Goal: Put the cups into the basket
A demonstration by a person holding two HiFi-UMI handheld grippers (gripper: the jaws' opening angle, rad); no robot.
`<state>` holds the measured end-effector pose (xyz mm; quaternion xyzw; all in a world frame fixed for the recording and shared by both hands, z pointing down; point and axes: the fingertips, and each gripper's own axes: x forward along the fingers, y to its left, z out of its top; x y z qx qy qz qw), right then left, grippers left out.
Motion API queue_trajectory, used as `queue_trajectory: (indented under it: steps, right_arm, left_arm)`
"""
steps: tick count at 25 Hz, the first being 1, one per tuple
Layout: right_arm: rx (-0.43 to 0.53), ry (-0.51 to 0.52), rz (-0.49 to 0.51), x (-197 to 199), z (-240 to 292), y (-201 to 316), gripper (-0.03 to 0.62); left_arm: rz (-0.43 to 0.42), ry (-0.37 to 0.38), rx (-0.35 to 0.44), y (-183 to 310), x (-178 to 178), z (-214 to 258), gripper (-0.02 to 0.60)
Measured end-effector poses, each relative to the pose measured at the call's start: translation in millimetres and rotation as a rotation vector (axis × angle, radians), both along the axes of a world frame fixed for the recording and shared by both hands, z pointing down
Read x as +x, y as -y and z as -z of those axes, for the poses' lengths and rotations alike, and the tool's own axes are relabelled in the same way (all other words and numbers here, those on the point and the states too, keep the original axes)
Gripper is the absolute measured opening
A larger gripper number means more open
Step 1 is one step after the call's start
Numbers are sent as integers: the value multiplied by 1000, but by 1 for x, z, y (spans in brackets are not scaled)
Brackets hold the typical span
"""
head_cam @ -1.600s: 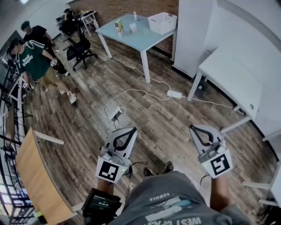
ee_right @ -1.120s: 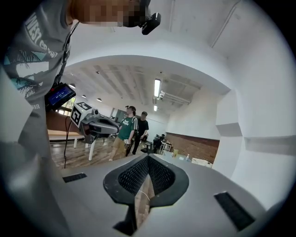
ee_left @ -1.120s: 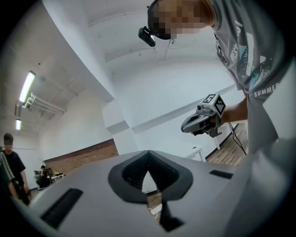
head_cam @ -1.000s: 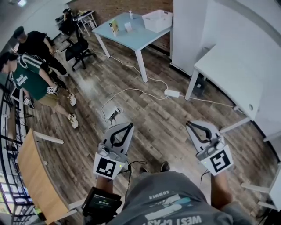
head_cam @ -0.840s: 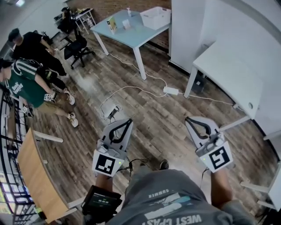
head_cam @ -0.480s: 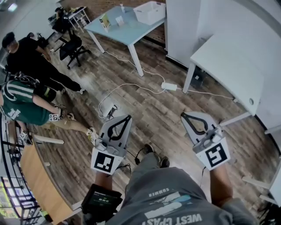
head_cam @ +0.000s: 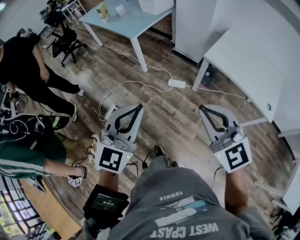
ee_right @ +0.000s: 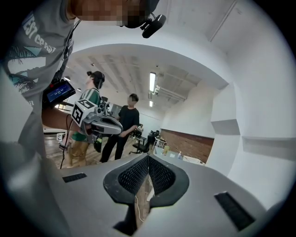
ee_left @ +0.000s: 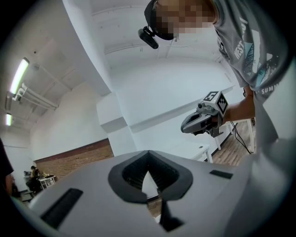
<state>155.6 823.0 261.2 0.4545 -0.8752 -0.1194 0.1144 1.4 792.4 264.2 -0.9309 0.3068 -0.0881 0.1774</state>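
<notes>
No cup can be made out in any view. A white basket (head_cam: 156, 4) stands on the light blue table (head_cam: 133, 23) at the far top edge of the head view, beside small items too tiny to identify. My left gripper (head_cam: 138, 107) (ee_left: 147, 155) and right gripper (head_cam: 202, 108) (ee_right: 148, 159) are held out side by side over the wooden floor, well short of that table. Both are shut with nothing between their jaws. Each gripper view shows the other gripper across from it.
A white desk (head_cam: 255, 56) stands on the right, with a power strip and cable (head_cam: 177, 83) on the floor ahead. A person in black (head_cam: 28, 70) and a person in green (head_cam: 28, 157) stand close on the left, near an office chair (head_cam: 63, 40).
The view has advanced across the floor. The blue table and basket slid toward the top edge, and the two people on the left came much nearer. Both grippers stayed shut.
</notes>
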Motion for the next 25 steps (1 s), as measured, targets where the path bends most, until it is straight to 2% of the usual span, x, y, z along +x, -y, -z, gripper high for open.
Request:
queue_trajectory:
  steps: [2,7,11,14,17,21,25]
  right_arm:
    - [-4,-8,-13,-5,1,17,12]
    - [-4,-29,-37,-11,8,53,12]
    - [-10,-24,-30,-22,5,91,12]
    - [-23,-32,-23,-16,5,120,12]
    - [-15,-14,4,1,9,146,12]
    - [-9,-10,69,16,9,179,12]
    - [-14,-4,117,36,8,219,12]
  left_arm:
    - [-20,14,19,19,-4,3,0]
    - [-48,-5,54,60,-8,14,0]
    - [-49,5,32,101,-13,9,0]
    - [-48,5,50,129,-7,14,0]
    - [-13,13,41,155,9,16,0]
    - [52,-38,4,183,25,19,0]
    - [102,-51,3,218,45,22,0]
